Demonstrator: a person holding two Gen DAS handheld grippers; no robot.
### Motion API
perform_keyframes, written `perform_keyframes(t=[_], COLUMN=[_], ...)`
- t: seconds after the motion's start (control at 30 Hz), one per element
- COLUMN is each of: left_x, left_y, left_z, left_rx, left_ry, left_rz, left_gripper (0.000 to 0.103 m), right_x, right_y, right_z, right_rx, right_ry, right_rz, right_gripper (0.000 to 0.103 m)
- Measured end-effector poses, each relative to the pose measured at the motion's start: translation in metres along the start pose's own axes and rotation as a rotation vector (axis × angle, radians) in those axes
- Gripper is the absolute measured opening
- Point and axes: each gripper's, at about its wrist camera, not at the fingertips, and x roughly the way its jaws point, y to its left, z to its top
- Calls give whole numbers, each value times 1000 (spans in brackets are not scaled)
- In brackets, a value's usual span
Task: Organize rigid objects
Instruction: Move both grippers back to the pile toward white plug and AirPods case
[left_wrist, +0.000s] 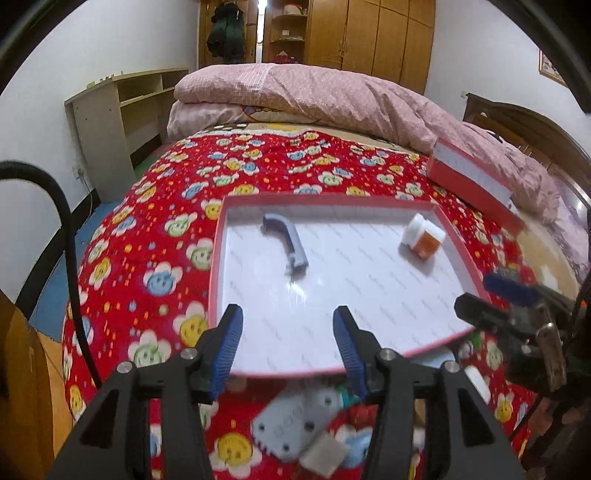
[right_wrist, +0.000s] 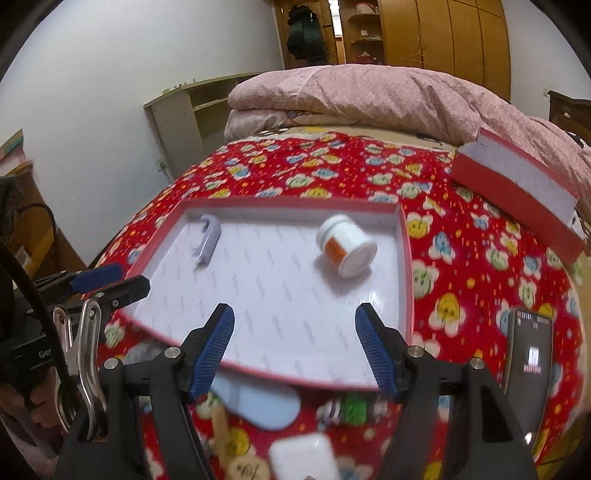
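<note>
A shallow red-rimmed box (left_wrist: 216, 258) (right_wrist: 406, 258) with a white floor lies on the flowered bedspread. Inside it are a grey curved plastic part (left_wrist: 286, 243) (right_wrist: 207, 243) at the left and a white bottle with an orange label (left_wrist: 423, 236) (right_wrist: 345, 245) on its side at the right. My left gripper (left_wrist: 288, 321) hangs open over the box's near edge, holding nothing. My right gripper (right_wrist: 293, 321) is also open and empty above the near edge. Loose items lie on the spread in front of the box: a grey flat part (left_wrist: 291, 424), a light blue oval piece (right_wrist: 258, 402), a white case (right_wrist: 303, 458).
The box's red lid (left_wrist: 476, 181) (right_wrist: 517, 184) leans against the pink quilt (left_wrist: 332, 96) at the back right. A dark phone (right_wrist: 528, 369) lies on the spread right of the box. A small green item (right_wrist: 352, 406) sits by the loose pieces. A shelf unit (left_wrist: 122, 122) stands left of the bed.
</note>
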Motion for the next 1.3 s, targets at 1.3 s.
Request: perform_keyframes(t=[1.3], left_x=[4], left_y=[-8], left_z=[-61], left_rx=[-154], left_ry=[144], left_rz=[15], left_gripper=[65], right_x=[-27], right_y=[0], right_z=[-98], right_rx=[33], right_ry=[37], right_rz=[-13], right_gripper=[70])
